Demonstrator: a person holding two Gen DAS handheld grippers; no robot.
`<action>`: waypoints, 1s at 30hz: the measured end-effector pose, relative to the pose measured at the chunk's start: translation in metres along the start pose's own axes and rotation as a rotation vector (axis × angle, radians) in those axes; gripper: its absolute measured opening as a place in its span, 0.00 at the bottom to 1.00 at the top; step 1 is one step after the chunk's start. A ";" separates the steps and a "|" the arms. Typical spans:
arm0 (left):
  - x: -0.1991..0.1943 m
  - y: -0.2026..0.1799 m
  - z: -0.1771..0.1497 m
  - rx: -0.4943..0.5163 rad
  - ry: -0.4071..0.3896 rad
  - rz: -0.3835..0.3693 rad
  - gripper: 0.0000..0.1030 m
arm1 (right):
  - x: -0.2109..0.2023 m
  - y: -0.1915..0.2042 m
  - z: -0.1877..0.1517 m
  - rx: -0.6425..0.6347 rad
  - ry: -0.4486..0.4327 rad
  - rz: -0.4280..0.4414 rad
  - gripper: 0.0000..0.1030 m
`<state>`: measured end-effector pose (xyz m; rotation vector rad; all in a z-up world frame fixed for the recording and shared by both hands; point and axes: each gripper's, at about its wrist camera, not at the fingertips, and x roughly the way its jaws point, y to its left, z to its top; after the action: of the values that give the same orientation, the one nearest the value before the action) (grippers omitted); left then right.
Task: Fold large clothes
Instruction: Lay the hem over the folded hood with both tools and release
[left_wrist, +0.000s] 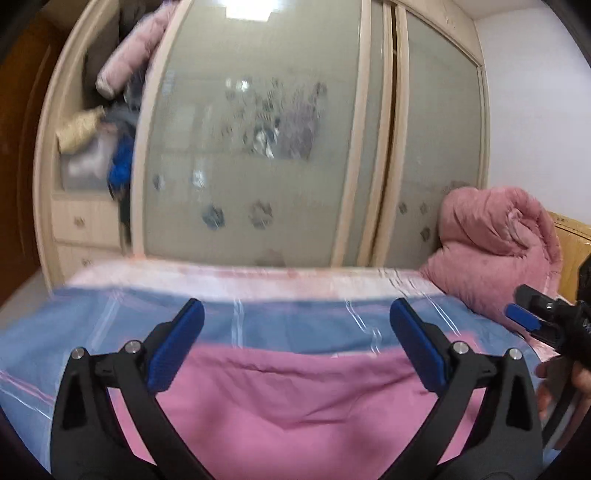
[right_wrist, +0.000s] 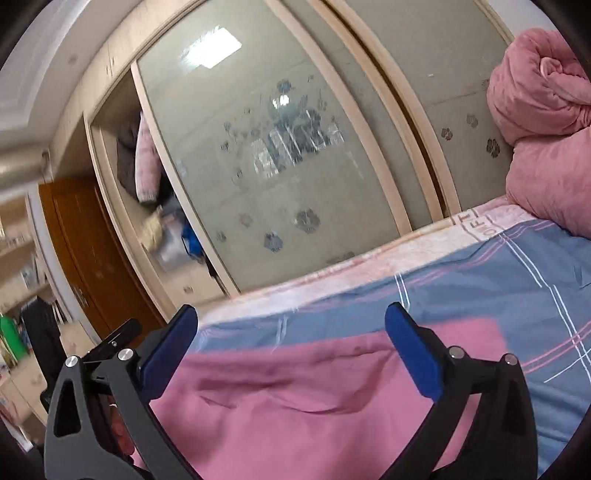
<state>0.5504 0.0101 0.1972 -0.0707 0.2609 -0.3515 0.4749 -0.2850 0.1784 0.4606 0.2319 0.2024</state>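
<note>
A large pink garment (left_wrist: 295, 398) lies spread on the bed's blue checked sheet (left_wrist: 280, 325); it also shows in the right wrist view (right_wrist: 295, 398). My left gripper (left_wrist: 295, 325) is open and empty, held above the garment's far edge. My right gripper (right_wrist: 291, 328) is open and empty, also above the garment. The right gripper shows at the right edge of the left wrist view (left_wrist: 532, 314), and the left gripper's tip shows at the lower left of the right wrist view (right_wrist: 114, 339).
A rolled pink quilt (left_wrist: 495, 251) sits at the bed's far right, also in the right wrist view (right_wrist: 546, 122). A wardrobe with sliding frosted doors (left_wrist: 258, 147) stands behind the bed, its left side open with clothes. A brown door (right_wrist: 92, 258) is left.
</note>
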 end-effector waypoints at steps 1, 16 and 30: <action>-0.007 -0.002 0.007 0.008 -0.014 0.031 0.98 | -0.008 0.006 0.004 -0.028 -0.017 -0.004 0.99; 0.093 -0.039 -0.106 0.214 0.347 0.181 0.98 | 0.105 0.008 -0.079 -0.412 0.263 -0.397 0.99; 0.164 -0.014 -0.167 0.181 0.435 0.218 0.98 | 0.181 -0.073 -0.135 -0.234 0.464 -0.422 0.99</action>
<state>0.6501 -0.0645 -0.0011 0.2138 0.6597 -0.1682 0.6219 -0.2489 -0.0048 0.1189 0.7429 -0.0820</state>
